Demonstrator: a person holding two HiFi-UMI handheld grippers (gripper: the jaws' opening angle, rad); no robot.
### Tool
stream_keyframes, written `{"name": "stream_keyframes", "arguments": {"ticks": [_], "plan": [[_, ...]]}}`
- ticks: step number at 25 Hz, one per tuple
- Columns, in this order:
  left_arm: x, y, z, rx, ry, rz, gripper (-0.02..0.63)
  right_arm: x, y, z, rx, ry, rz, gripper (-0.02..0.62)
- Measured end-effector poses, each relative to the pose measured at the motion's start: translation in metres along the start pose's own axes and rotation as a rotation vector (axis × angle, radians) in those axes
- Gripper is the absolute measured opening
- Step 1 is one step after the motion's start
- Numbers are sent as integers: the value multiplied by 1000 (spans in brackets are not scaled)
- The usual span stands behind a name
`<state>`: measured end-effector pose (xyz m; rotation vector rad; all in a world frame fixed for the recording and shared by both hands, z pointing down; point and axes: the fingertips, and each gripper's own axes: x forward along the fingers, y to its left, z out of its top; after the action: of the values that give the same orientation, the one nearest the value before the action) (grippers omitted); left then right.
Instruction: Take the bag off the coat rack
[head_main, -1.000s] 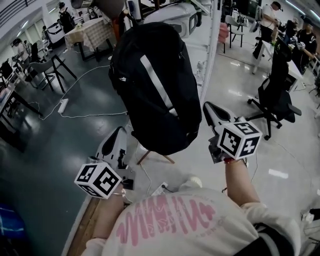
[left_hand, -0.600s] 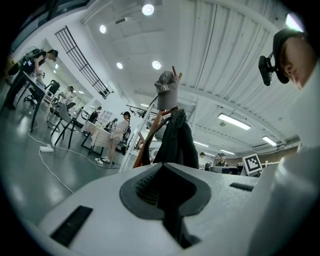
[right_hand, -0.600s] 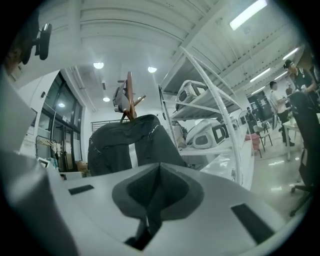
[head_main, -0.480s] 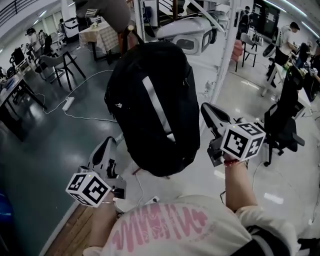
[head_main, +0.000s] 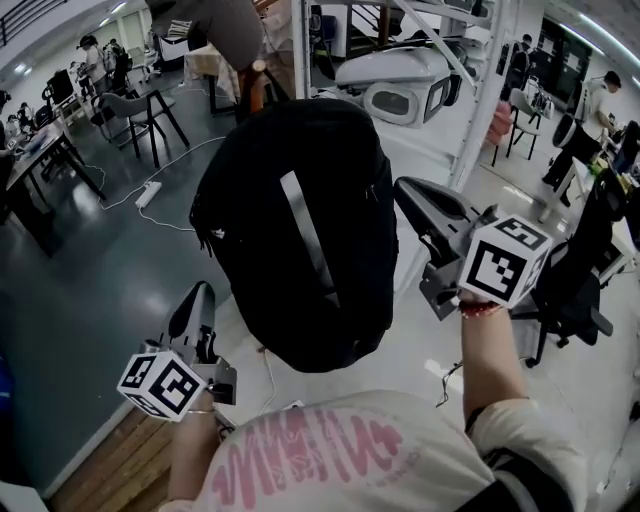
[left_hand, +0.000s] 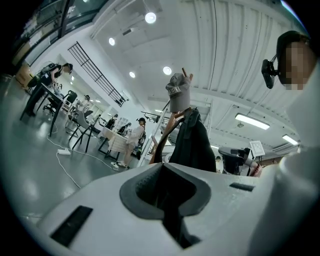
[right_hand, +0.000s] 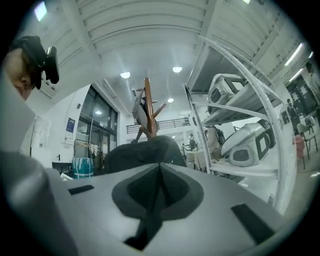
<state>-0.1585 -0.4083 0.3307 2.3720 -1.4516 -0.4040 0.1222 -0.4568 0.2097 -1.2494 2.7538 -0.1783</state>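
Note:
A black backpack with a grey stripe hangs from the wooden coat rack, filling the middle of the head view. The backpack and rack also show ahead in the left gripper view. In the right gripper view the backpack hangs below the rack pole. My left gripper is low at the bag's left, shut and empty. My right gripper is raised at the bag's right side, shut, holding nothing. Neither touches the bag.
A grey hat tops the rack. A white shelf frame with white machines stands right of the bag. Tables, chairs and a floor cable lie left. An office chair is at the right. People stand in the background.
The head view has tilted up and the bag sits larger in it. My right gripper has risen beside the bag; my left has dropped lower and leftward. Both stay shut.

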Motion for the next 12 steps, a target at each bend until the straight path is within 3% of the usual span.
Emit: {"name": "stream_keyframes", "arguments": {"ticks": [7,12], "plan": [[-9,5,10,24,-45,76,3,30,-6,34,-29,14,111,10],[-13,9,11,20,-68,118,3,51,-12,47,6,46,203,130]]}}
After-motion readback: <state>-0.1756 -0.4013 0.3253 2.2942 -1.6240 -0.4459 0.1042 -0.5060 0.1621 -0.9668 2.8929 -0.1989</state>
